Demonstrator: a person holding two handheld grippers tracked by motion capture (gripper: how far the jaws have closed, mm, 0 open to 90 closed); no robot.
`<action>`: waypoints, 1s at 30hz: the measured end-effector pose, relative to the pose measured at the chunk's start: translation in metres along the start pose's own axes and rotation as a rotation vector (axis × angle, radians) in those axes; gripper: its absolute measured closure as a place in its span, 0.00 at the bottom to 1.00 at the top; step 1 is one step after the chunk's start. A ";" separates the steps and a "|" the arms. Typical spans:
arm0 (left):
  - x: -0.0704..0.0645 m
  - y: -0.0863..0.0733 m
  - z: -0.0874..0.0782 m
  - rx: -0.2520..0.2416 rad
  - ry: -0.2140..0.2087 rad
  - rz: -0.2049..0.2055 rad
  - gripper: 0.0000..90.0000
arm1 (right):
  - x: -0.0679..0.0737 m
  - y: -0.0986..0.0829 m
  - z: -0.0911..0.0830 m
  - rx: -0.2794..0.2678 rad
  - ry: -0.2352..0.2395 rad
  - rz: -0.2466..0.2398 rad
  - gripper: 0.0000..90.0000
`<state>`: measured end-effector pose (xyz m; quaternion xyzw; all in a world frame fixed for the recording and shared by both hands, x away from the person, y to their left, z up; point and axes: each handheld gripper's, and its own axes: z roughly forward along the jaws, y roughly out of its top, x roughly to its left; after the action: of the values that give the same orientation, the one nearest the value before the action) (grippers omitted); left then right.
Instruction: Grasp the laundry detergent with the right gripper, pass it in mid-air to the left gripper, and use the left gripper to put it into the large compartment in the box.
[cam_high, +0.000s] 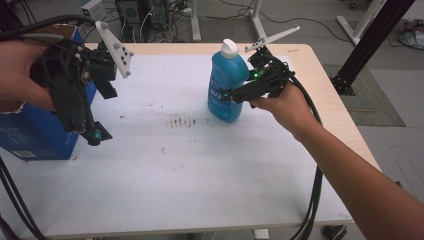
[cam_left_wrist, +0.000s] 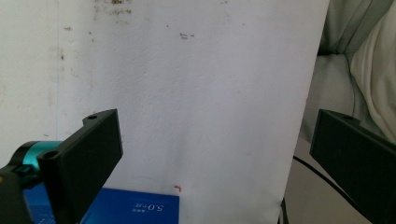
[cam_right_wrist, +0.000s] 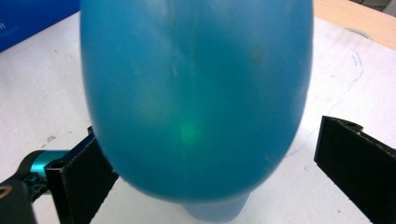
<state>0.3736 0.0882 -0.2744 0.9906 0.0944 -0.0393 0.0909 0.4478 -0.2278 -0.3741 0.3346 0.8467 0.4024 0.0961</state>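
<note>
- Bottles on the tabletop (cam_high: 165, 190): one, a blue detergent bottle (cam_high: 226, 92) with a white cap (cam_high: 229, 47), standing upright toward the far right of the white sheet that covers the wood.
- Claws: two, one in each of the person's hands.
- Right claw (cam_high: 231, 95) comes at the bottle from its right side, low on the body. In the right gripper view the blue bottle (cam_right_wrist: 196, 98) sits between the two black jaws; the left jaw is right against the bottle's wall, while the right jaw stands clear of it with white sheet showing in the gap. So this claw is spread around the bottle, not clamped on it.
- Left claw (cam_high: 95, 132) is held up above the left edge of the tabletop, well apart from the bottle. In the left gripper view (cam_left_wrist: 212, 154) its jaws stand wide apart with nothing between them but the stained white sheet.
- Boxes: one, a blue cardboard box (cam_high: 35, 132) at the left edge, directly under the left hand; its corner with white print also shows low in the left gripper view (cam_left_wrist: 135, 207).
- Dark smudges (cam_high: 182, 120) mark the sheet just left of the bottle.
- Beyond the far edge of the tabletop stand white desk legs and a tangle of cables on the floor; a black frame post (cam_high: 370, 35) rises at the far right.
- Nothing lies between either claw and the bottle.
</note>
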 end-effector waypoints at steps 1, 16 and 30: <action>0.000 0.000 0.000 0.001 -0.001 0.000 0.03 | 0.000 -0.001 0.000 -0.007 -0.002 0.000 0.02; -0.001 -0.002 -0.001 -0.001 0.001 -0.005 0.03 | -0.001 -0.005 0.006 -0.048 0.003 0.000 0.03; 0.000 -0.003 -0.001 0.002 0.000 -0.003 0.03 | 0.000 -0.011 0.017 -0.097 0.017 0.002 0.09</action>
<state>0.3731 0.0912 -0.2740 0.9905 0.0957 -0.0396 0.0900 0.4502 -0.2221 -0.3937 0.3269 0.8265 0.4460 0.1049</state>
